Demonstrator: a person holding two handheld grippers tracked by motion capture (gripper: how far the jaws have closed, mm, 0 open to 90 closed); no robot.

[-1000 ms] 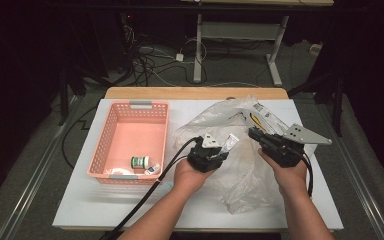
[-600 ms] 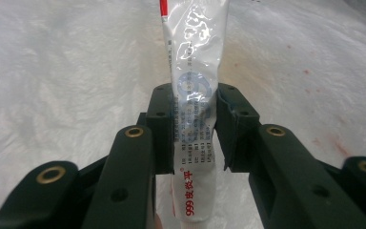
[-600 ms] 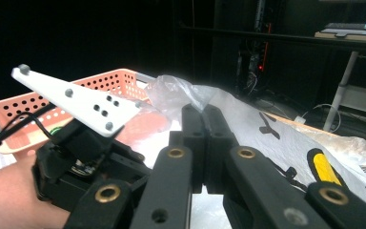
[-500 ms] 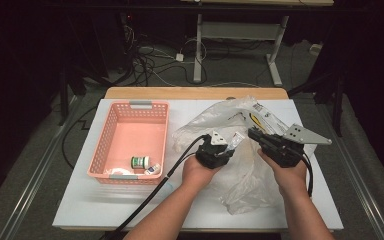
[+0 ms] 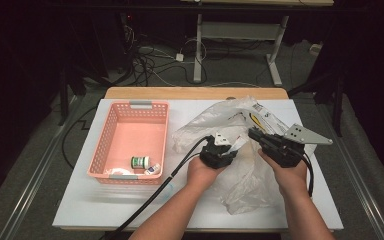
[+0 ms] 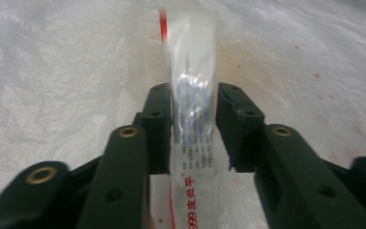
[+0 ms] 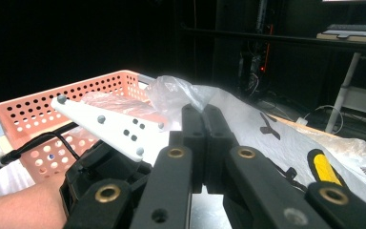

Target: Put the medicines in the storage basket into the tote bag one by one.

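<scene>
Sachet (image 6: 193,102) stands between my left gripper's (image 6: 193,129) jaws, which have just been opening, inside the plastic bag (image 5: 240,180). Right gripper (image 7: 204,121) pinches bag film (image 7: 181,93) shut; close left squarely before lifting toward the basket (image 5: 130,107).

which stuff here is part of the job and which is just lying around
In the job:
- plastic bag, its edge pinched by the right hand-held gripper
- small sachet between the jaws of the left hand-held gripper, which have just been opening
- pink basket

Lying about:
- green-labelled jar and small bottle in the basket
- cables on the floor
</scene>
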